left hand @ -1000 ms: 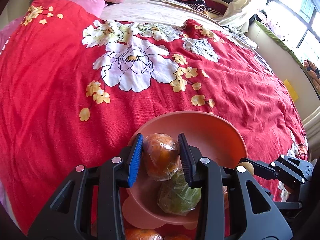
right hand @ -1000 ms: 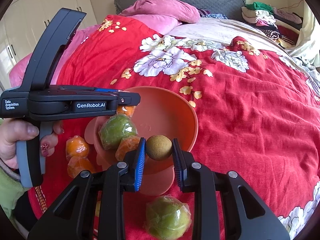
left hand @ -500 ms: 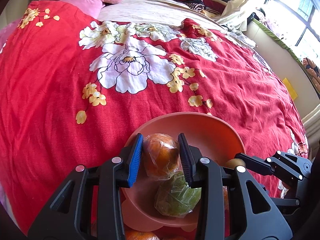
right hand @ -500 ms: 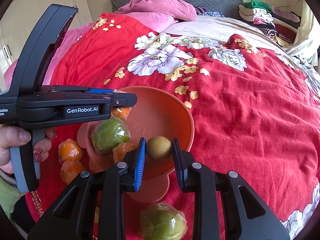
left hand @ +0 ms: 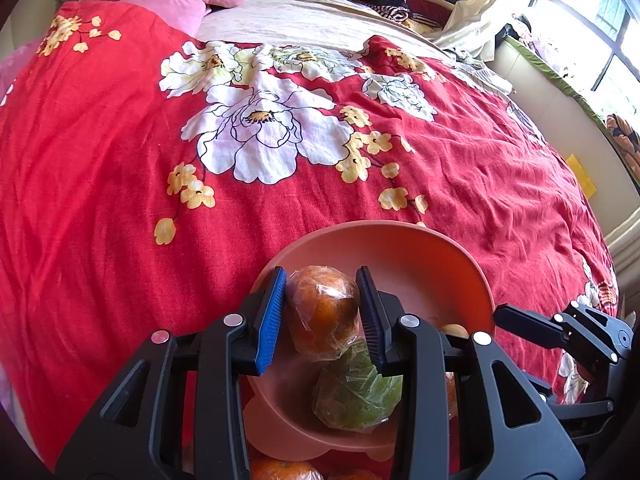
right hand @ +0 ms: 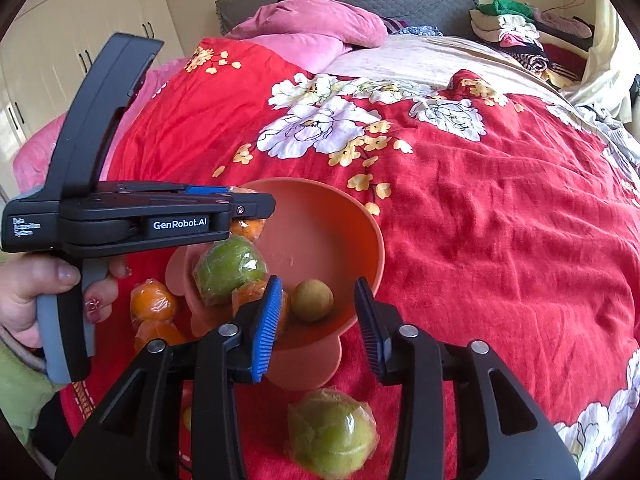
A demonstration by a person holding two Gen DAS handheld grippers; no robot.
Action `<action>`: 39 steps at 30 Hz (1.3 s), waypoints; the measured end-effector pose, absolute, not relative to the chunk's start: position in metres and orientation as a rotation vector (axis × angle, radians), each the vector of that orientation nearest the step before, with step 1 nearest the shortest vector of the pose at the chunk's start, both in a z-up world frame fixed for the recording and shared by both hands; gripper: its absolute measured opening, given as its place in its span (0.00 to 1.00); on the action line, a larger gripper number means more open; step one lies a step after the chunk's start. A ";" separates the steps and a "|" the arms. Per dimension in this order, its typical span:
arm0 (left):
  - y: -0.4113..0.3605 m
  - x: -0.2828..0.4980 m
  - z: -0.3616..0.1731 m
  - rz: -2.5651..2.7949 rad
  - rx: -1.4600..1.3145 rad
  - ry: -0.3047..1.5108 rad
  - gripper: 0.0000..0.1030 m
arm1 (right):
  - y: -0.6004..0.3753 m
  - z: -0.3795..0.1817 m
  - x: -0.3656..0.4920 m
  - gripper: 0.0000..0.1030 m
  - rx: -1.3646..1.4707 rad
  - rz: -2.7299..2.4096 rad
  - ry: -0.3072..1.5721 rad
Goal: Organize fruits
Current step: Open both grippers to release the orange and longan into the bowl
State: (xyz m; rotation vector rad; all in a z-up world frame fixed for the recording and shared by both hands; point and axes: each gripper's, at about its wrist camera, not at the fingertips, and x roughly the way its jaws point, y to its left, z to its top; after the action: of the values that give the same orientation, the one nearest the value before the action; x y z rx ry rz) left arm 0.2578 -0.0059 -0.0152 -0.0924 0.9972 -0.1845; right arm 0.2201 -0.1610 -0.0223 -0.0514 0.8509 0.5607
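Note:
An orange-pink bowl [right hand: 352, 216] [left hand: 432, 256] stands on the red floral bedspread. My left gripper [left hand: 321, 309] is shut on a plastic-wrapped orange [left hand: 324, 312], held over the bowl. Below it in the bowl lies a wrapped green fruit [left hand: 356, 392] [right hand: 230, 270]. My right gripper [right hand: 316, 322] has its jaws opening over the bowl's near rim. A small round brown fruit [right hand: 312, 300] sits free in the bowl between them, touching neither pad. A wrapped orange piece [right hand: 250, 292] lies beside it.
Another wrapped green fruit [right hand: 332, 432] lies on the bedspread in front of the bowl. Two wrapped oranges [right hand: 154, 306] lie left of the bowl, near the hand [right hand: 40, 292] that holds the left gripper. Pink pillows [right hand: 320, 28] and folded clothes [right hand: 516, 32] sit at the bed's far end.
My right gripper's jaws have parted and the brown fruit has dropped from them into the bowl. The left gripper keeps its hold on the orange and has not moved.

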 end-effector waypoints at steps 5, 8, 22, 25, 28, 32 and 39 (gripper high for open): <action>-0.006 0.258 -0.015 -0.183 -0.093 0.996 0.27 | -0.165 -0.021 0.216 0.43 -0.041 0.552 0.851; -0.005 0.255 -0.014 -0.180 -0.090 0.995 0.27 | -0.168 -0.020 0.213 0.46 -0.037 0.546 0.847; -0.002 0.243 -0.002 -0.179 -0.081 0.982 0.37 | -0.174 -0.011 0.206 0.69 -0.018 0.512 0.835; -0.001 0.240 0.001 -0.178 -0.081 0.975 0.40 | -0.176 -0.008 0.205 0.73 -0.016 0.503 0.828; 0.000 0.236 0.004 -0.176 -0.085 0.969 0.46 | -0.177 -0.005 0.204 0.76 -0.013 0.494 0.823; 0.004 0.231 0.008 -0.159 -0.090 0.961 0.57 | -0.179 -0.001 0.201 0.79 -0.015 0.486 0.814; 0.012 0.220 0.019 -0.139 -0.102 0.939 0.70 | -0.186 0.009 0.196 0.83 -0.006 0.470 0.793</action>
State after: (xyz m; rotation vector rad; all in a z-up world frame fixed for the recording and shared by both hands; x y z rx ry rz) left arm 0.2196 0.0125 0.0188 -0.1020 0.9393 -0.1386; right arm 0.1958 -0.1857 0.0089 -0.0057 0.7932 0.4696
